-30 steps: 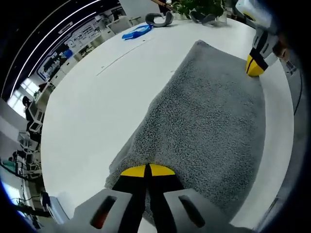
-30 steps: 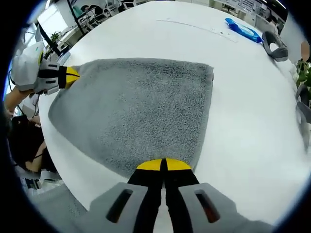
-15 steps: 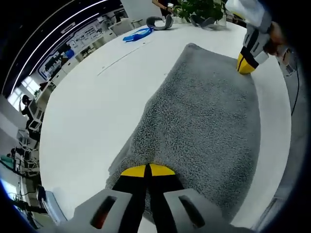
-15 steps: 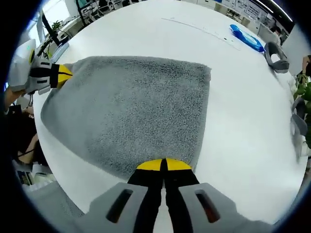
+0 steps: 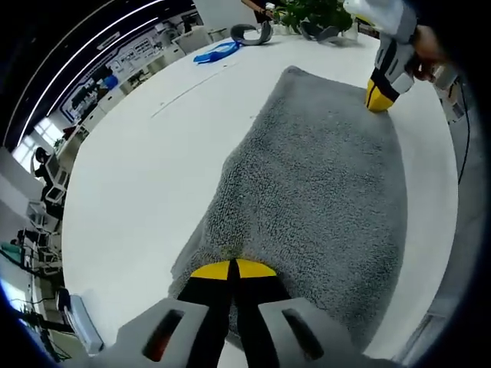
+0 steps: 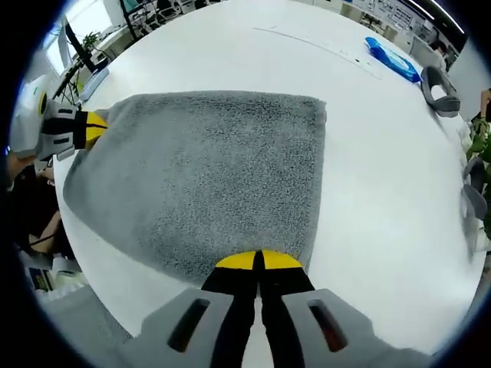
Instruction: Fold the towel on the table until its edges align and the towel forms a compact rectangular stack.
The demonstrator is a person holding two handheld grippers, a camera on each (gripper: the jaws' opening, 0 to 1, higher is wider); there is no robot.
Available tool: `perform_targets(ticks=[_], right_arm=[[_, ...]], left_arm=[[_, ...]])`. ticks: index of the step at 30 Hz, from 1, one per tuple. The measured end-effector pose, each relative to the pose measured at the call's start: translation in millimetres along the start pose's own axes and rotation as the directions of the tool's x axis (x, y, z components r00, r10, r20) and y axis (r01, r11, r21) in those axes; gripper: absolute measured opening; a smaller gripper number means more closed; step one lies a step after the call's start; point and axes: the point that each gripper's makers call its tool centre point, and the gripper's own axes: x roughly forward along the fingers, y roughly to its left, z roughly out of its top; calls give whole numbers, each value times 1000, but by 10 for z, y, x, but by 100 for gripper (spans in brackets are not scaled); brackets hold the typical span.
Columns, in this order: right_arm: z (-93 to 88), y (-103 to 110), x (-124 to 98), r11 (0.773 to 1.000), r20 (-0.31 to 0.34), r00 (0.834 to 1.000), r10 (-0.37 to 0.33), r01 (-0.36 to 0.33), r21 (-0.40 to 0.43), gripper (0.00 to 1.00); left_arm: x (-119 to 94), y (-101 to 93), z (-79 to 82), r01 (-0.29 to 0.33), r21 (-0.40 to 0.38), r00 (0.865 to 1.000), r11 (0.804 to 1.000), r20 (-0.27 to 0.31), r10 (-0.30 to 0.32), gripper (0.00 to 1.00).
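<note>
- Compared with a second ago, the towel (image 5: 322,176) stretches further toward the far side in the left gripper view, and the right gripper (image 5: 377,98) sits higher in that view, up at 1 o'clock instead of lower at 2 o'clock.
- In the right gripper view the left gripper (image 6: 90,129) at 9 o'clock has slid lower and further left than it was a second ago, and the towel's (image 6: 207,176) far right corner looks squarer.
- Both grippers still clamp the same two corners, jaws shut tight on the cloth: the left gripper (image 5: 232,270) bites the near corner at 6 o'clock in its own view, and the right gripper (image 6: 258,261) does the same in its view.
- The towel lies flat on the white table (image 5: 146,176), spread between the two grippers. In the left gripper view its long axis runs from 6 o'clock up toward 1 o'clock.
- In the right gripper view it reads as a broad four-sided sheet, its far edge running from 9 toward 1 o'clock.
- The towel is grey terry cloth with a nubby, looped pile and soft, slightly rounded corners.
- The table is smooth and glossy with a curved rim (image 6: 92,253).
- The gripper tips are yellow over black, on pale grey bodies.
- A blue flat object (image 5: 215,52) lies well apart from the towel, at 12 o'clock in the left gripper view.
</note>
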Motion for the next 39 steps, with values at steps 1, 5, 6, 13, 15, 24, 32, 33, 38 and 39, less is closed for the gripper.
perform_targets(ticks=[1,5,6,13,15,24,32,33,38,39], right_arm=[[7,-9,3,1000,1,1000,1,-1,1,0],[16,-31,6,1000,6,1000,13,-13,12,0],[21,-35,10,1000,6,1000,15,-16,15,0],[50,-64,15,1000,4,1000,11,-11,8,0],[59,-76,17,1000,7,1000,4,-4,4,0],[123,-140,37,1000,2,1000,-5,5,-6,0],[185,-198,55,1000,5,1000,-15,15,-15,0],[192,-205,56,1000,7,1000,-15,15,-16,0],[224,-234,63,1000,13,1000,-15,15,-17,0],[229,-238,64,1000,14,1000,-15,16,-18,0]], left_arm=[[-8,-9,-2,1,1,1000,1000,2,-1,1],[-15,-30,-13,7,-4,1000,1000,4,-7,1],[-18,-37,-15,8,-6,1000,1000,5,-8,1],[-55,-100,-46,16,-13,1000,1000,14,-16,1],[-71,-124,-58,18,-12,1000,1000,16,-18,1],[-120,-194,-91,28,-30,999,999,34,-27,1],[-149,-260,-106,44,-53,998,998,41,-41,1],[-153,-269,-108,45,-55,998,997,42,-43,1],[-181,-323,-121,51,-60,998,997,46,-49,1],[-185,-332,-122,52,-60,998,997,48,-49,1]])
